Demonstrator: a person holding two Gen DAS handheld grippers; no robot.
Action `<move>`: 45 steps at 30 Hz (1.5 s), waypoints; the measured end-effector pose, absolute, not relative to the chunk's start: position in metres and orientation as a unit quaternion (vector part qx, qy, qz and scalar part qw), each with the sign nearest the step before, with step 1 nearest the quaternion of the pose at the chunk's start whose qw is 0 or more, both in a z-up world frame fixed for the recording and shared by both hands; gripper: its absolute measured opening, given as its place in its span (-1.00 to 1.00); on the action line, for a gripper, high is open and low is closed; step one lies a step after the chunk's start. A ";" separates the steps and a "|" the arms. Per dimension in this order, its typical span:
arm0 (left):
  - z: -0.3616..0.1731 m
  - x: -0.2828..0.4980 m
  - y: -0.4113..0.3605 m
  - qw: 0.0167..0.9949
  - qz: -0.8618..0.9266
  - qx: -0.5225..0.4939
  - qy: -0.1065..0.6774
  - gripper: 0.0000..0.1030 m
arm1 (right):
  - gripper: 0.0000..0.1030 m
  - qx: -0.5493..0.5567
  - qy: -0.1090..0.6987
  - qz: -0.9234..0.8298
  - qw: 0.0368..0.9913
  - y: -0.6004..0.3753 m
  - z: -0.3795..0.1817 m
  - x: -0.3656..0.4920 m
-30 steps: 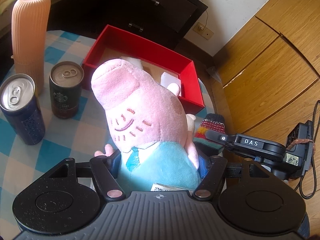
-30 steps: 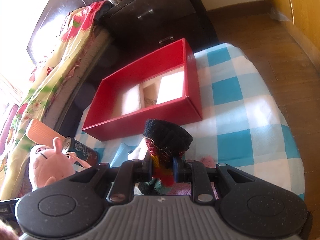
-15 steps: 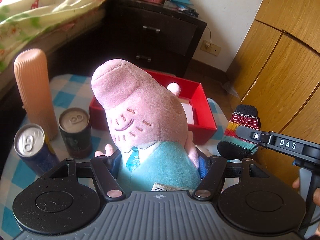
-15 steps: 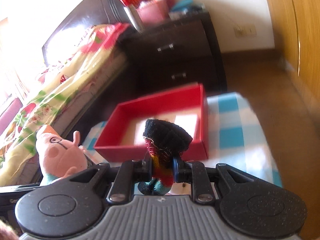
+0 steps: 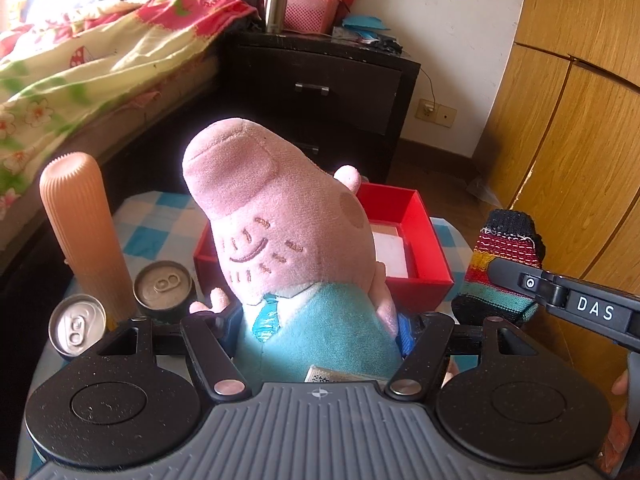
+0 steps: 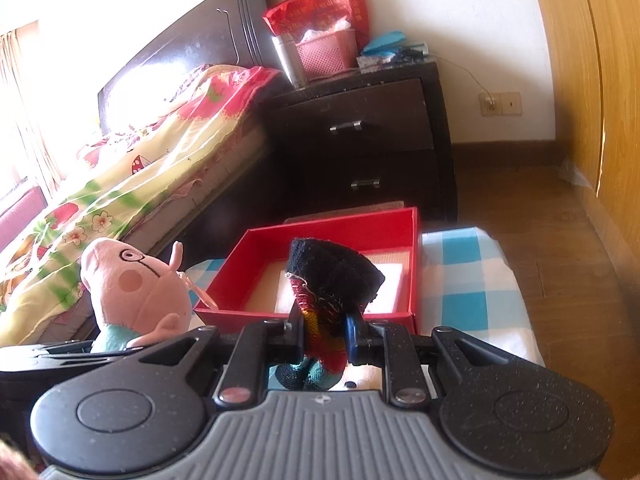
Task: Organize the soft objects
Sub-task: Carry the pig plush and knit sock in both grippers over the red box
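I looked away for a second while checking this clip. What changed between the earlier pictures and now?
Both grippers rose and tilted up: the red box sits lower in both views. The left gripper still holds the pig plush, the right gripper the knitted sock. The cans, the ribbed bottle and the box stayed put.

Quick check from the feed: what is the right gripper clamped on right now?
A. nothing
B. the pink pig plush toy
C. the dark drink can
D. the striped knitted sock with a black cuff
D: the right gripper has its jaws pinched on the striped knitted sock with a black cuff; the pink pig plush toy sits in the left gripper.
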State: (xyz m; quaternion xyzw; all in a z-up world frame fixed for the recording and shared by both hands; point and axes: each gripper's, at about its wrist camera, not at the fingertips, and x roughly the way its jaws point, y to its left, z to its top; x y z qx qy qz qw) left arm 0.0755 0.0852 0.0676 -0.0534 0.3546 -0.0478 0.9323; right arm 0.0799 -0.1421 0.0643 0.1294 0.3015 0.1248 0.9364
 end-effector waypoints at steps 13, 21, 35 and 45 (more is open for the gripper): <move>0.079 0.084 0.076 0.948 -0.022 -0.034 0.316 0.31 | -1.00 0.109 0.269 0.115 0.950 -0.131 0.072 0.082; 0.082 0.091 0.071 0.954 -0.012 -0.024 0.297 0.31 | -1.00 0.107 0.250 0.101 0.957 -0.134 0.078 0.088; 0.084 0.114 0.063 0.961 -0.001 -0.020 0.276 0.31 | -1.00 0.094 0.212 0.079 0.969 -0.136 0.088 0.107; 0.084 0.134 0.064 0.964 0.018 -0.021 0.264 0.31 | -1.00 0.089 0.205 0.064 0.973 -0.138 0.087 0.127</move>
